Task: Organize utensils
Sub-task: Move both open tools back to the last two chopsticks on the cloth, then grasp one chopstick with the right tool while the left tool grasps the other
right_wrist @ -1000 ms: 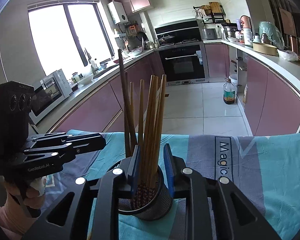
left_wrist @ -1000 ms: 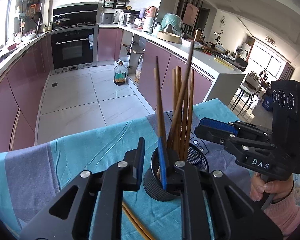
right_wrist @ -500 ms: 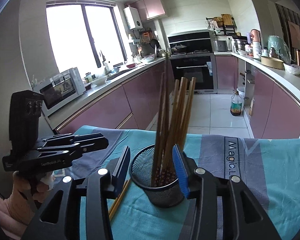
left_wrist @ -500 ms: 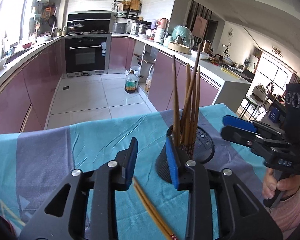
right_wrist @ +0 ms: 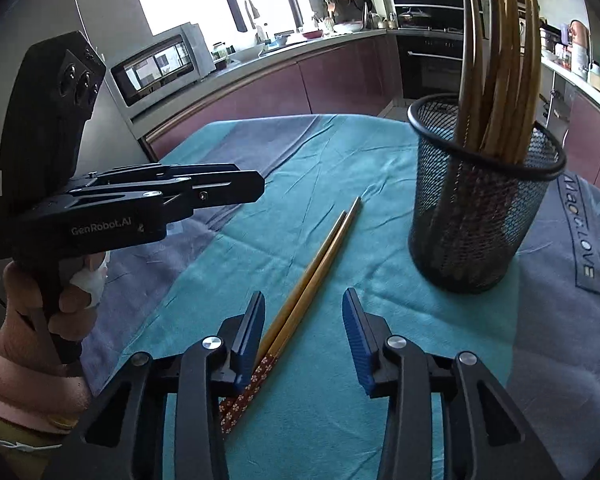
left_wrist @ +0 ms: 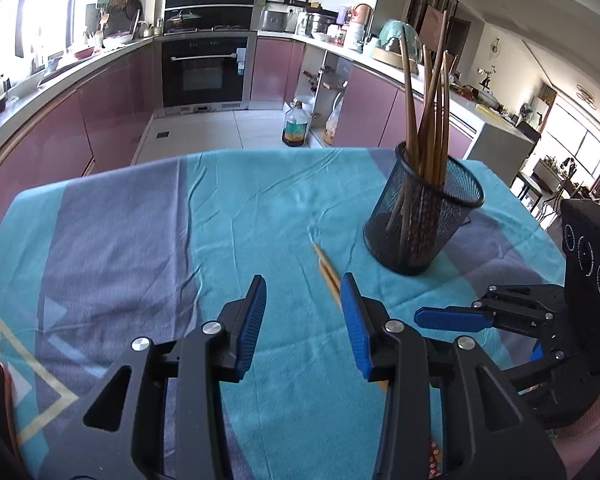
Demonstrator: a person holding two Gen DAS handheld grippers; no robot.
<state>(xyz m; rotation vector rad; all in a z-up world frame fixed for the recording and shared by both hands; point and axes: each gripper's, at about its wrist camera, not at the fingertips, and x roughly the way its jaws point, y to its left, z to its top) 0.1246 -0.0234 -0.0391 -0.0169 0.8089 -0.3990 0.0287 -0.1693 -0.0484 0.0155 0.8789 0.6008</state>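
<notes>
A kitchen with mauve cabinets and a built-in oven [left_wrist: 204,68] curves round behind the desk [left_wrist: 140,216], which wears a teal and grey-purple cloth. On the cloth stands a black mesh cup [right_wrist: 480,216], upright, packed with brown wooden chopsticks [right_wrist: 500,60] that lean and fan out above its rim. Just beside the cup, flat on the teal stripe, lies a loose pair of chopsticks [right_wrist: 320,264]: pale wood, side by side and touching, with dark red ends patterned in small white flowers.

The right gripper [right_wrist: 303,334] hangs low over that pair. Its jaws have just been closing yet stand apart, with the patterned ends running under the blue pad on the left; I cannot tell whether the pad touches them. The left gripper [left_wrist: 303,312] has been opening its jaws; they are apart over bare cloth, the pair's pale tips showing beside the right-hand pad. Nothing is clamped in either.
</notes>
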